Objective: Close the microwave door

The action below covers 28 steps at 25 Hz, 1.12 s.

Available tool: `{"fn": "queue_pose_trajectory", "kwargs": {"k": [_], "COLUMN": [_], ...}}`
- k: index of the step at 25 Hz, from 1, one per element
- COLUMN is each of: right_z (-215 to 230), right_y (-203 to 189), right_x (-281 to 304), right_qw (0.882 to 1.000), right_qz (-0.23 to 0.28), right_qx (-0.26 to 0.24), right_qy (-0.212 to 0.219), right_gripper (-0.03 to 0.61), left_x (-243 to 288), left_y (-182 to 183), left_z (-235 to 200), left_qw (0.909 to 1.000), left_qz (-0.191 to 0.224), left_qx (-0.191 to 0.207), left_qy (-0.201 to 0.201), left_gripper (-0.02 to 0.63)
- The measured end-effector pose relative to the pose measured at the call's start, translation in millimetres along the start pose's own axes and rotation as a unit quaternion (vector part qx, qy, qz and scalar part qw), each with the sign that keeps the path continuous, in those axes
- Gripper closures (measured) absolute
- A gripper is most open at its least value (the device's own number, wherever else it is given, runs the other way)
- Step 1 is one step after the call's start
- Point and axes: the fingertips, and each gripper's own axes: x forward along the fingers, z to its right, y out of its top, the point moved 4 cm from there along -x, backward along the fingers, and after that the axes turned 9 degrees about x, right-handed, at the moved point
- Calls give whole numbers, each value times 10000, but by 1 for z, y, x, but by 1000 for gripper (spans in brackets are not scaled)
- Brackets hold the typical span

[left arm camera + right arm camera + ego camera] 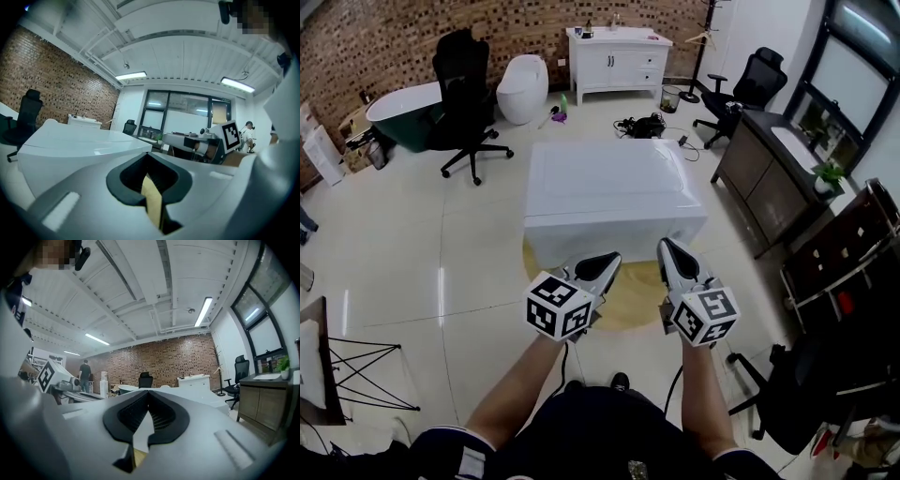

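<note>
No microwave shows in any view. A big white block-shaped unit stands on the floor just ahead of me, and its top also shows in the left gripper view. My left gripper and right gripper are held side by side in front of my body, near level, with their tips over the unit's near edge. In the left gripper view the left gripper has its jaws together with nothing between them. The right gripper is likewise shut and empty.
A round yellowish mat lies under the unit's near side. A black office chair, a dark green tub and a white cabinet stand at the back. A dark counter and a rack line the right.
</note>
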Motion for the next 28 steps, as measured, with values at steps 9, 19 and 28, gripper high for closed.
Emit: {"fn": "queue_pose_trajectory", "kwargs": {"k": [9, 19, 28], "right_z": [-12, -13, -14], "right_y": [0, 3, 7], "right_x": [3, 8, 8], "right_qw": [10000, 10000, 10000], "right_qz": [-80, -91, -57], "right_qx": [31, -30, -52], "right_qy": [26, 0, 7], "right_gripper": [577, 578, 578], "left_x": [-8, -10, -7], "left_y": [6, 7, 8], "left_z": [-3, -7, -5], "left_qw": [10000, 10000, 10000], "left_qz": [49, 82, 75], "left_qx": [36, 17, 29], "left_qy": [25, 29, -22], "left_gripper": [601, 601, 601]}}
